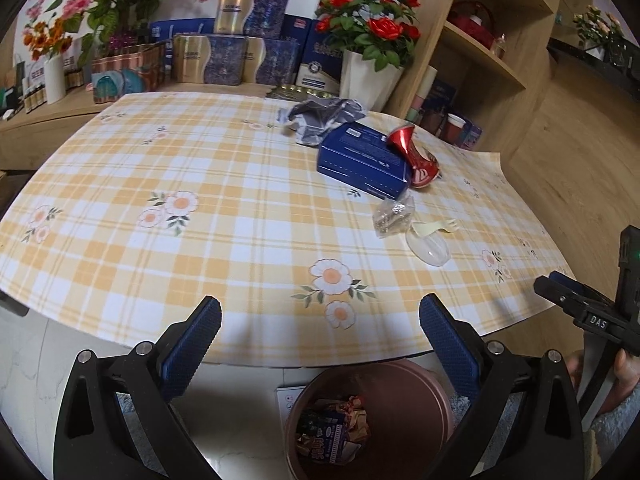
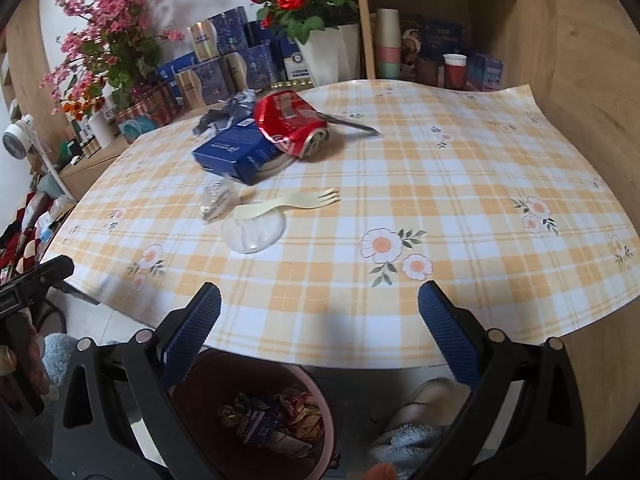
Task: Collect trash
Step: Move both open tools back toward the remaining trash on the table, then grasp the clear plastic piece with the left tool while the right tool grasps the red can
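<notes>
Ahead of the gripper lies a table [image 1: 168,168] under a yellow checked cloth with daisies. Beyond its far edge stand blue and gold boxes [image 1: 232,56], a white pot of red roses [image 1: 370,28] and pink blossom sprays [image 2: 100,36]. Right of them, wooden shelves [image 1: 496,52] hold cups [image 2: 387,42].

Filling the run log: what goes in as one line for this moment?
left gripper: open, empty | right gripper: open, empty | bin: holds wrappers | left on table: crushed can, blue box, spork
</notes>
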The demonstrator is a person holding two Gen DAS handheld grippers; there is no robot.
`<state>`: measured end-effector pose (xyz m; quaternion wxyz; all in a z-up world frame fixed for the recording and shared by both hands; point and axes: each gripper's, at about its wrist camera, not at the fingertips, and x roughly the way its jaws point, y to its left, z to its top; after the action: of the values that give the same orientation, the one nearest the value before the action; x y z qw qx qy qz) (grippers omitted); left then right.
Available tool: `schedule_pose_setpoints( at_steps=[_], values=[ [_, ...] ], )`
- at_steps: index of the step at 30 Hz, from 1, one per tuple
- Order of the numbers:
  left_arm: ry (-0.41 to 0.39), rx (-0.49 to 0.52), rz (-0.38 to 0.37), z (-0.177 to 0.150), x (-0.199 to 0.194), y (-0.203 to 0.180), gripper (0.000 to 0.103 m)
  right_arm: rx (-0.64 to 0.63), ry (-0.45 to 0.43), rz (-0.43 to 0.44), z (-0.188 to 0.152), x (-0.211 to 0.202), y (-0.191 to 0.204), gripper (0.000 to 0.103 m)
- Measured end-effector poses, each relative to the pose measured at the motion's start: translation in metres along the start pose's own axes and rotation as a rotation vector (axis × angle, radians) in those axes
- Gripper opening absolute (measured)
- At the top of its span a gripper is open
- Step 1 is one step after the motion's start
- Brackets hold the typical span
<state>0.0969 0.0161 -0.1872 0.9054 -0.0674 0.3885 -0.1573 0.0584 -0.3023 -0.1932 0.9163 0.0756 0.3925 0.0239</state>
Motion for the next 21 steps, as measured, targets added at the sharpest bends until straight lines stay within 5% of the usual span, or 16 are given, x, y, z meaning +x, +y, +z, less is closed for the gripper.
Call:
schedule_pose_setpoints(
  at_steps=[11, 21],
  values=[
    [0.091, 0.024, -0.035, 0.023, 0.053, -0.031, 0.097, 0.060, -0.018, 0.004, 0.019, 0.026, -0.023, 0.097],
    [0.128, -0.115, -0.091, 0.059, 0.109, -0.056, 0.096, 0.043, -0.055, -0.075, 0.033, 0.042, -0.037, 0.097]
  ],
)
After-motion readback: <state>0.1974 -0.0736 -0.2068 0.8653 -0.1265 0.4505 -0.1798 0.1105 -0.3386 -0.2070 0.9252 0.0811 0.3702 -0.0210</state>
